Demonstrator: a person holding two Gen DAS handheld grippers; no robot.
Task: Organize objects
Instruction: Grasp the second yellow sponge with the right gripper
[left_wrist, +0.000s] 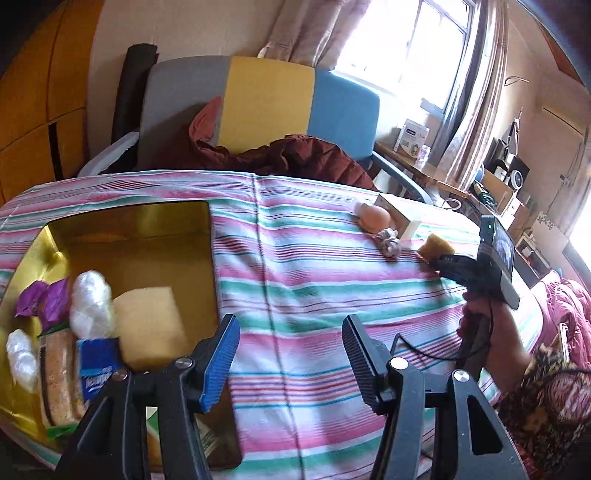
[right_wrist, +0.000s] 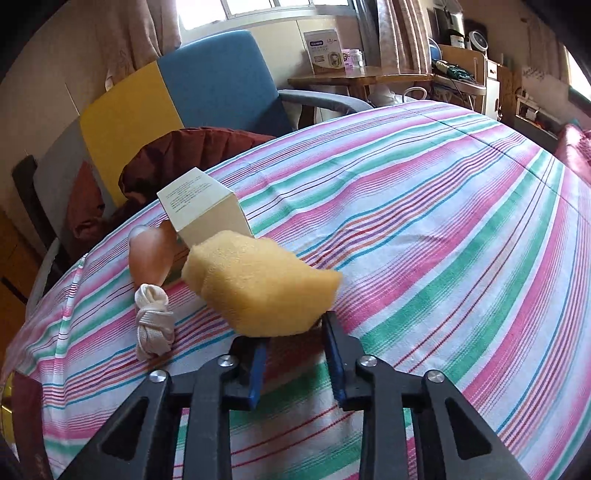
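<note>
Room: lived-in bedroom or sitting room; bright window with curtains behind; chair with grey, yellow and blue back panels, a dark red jacket heaped on it; cluttered wooden desk at the far side
Surface: covered by a striped cloth (right_wrist: 424, 221) in pink, green and white
Gold box (left_wrist: 129, 229): open, at the left of the surface; already holds a pale foam block (left_wrist: 147, 325), two white plastic wads, a purple wrapper, a blue tissue pack and a speckled sponge
Yellow sponge (right_wrist: 258, 284): at the right side of the surface, well apart from the gold box; pinched at its near edge and bulging above the pads
Right gripper (right_wrist: 295, 354): jaws narrow, clamped on the yellow sponge
Left gripper (left_wrist: 291, 354): jaws fairly wide, nothing between them; poised just beside the gold box
Left to sort: cream carton (right_wrist: 207, 218), brown egg-shaped thing (right_wrist: 151, 258), knotted white cloth (right_wrist: 155, 325); clustered close beside the sponge
Step in hand: pick-up of the yellow sponge, grip apparently secured
Next move calls for: a lift clear of the neighbouring items; carry leftward across the surface; release over a free spot in the gold box; soft foam may slip from so shallow a grip
</note>
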